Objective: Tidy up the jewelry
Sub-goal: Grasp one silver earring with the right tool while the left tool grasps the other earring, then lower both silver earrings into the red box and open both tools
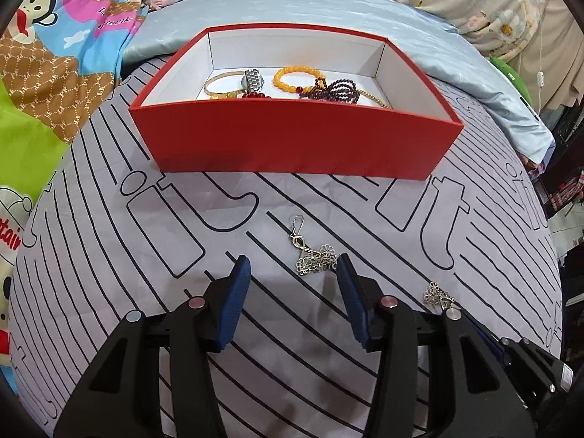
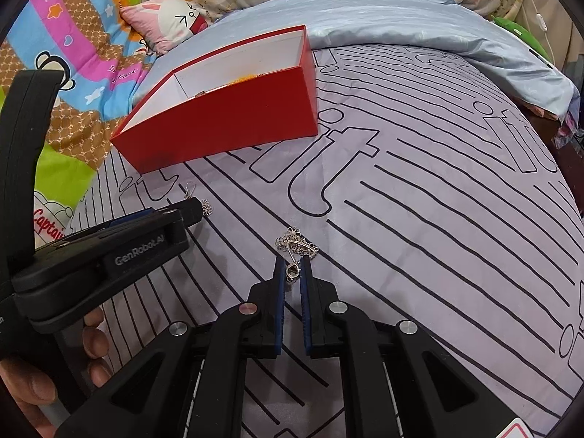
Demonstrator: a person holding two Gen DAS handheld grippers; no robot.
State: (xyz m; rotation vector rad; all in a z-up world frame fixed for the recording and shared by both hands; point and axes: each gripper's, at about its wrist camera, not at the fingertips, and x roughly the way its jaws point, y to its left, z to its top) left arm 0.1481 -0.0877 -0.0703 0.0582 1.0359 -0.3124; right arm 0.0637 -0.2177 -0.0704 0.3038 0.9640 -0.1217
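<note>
The right gripper (image 2: 292, 269) is nearly shut, its blue ribbed pads pinching the clasp end of a silver filigree chain (image 2: 296, 246), while the flower-shaped links trail out ahead of the fingertips on the bedsheet (image 2: 419, 219). The left gripper (image 1: 294, 268) stands about half open with nothing between its pads, poised over a second silver filigree piece (image 1: 312, 255) that lies just in front of the red box (image 1: 292, 138).

Good handling here, I judge, means lifting the pinched chain straight up and slowly (thin links snag easily on soft fabric) so the loose end clears the sheet before it travels over the box's near wall. The left one needs to straddle the bunched flowers rather than the thin hook, as that gives the pads more to bite.

Inside the box, on its white lining: a yellow bead bracelet (image 1: 297, 78), a dark purple bead bracelet (image 1: 337, 89), a gold bangle (image 1: 219, 85) and a steel watch (image 1: 252, 80). The beads look smooth and round, the filigree lacy and floppy, the cardboard walls stiff and matte, the sheet soft with black line print.
</note>
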